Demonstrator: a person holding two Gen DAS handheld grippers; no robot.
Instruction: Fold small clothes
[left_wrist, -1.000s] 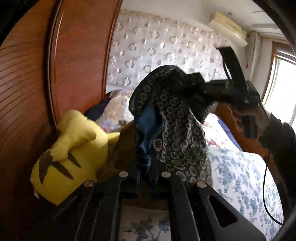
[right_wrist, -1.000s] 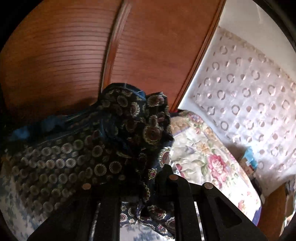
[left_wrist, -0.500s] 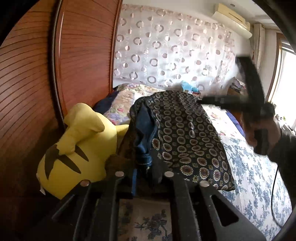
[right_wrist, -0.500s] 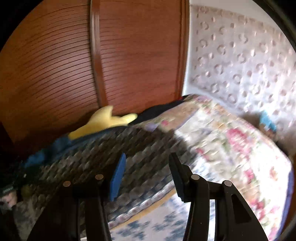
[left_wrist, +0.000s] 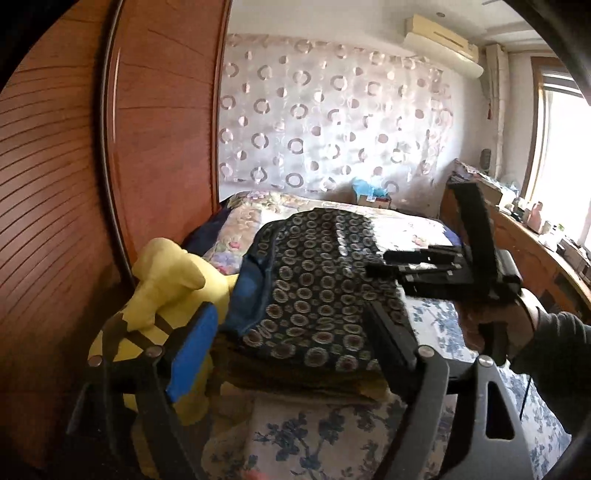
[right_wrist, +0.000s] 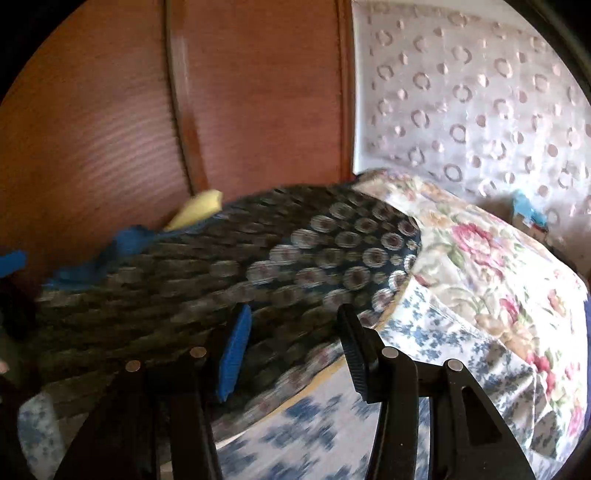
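Bed (left_wrist: 436, 325) with blue floral sheet. Dark circle-print garment (left_wrist: 317, 295) flat on a stack by the yellow plush (left_wrist: 166, 280). Left gripper (left_wrist: 291, 332) jaws just spread wide, gripping nothing, garment edge between them. Left view only: hand (left_wrist: 495, 321) on right gripper (left_wrist: 384, 264). Right gripper part open, empty, over garment edge.
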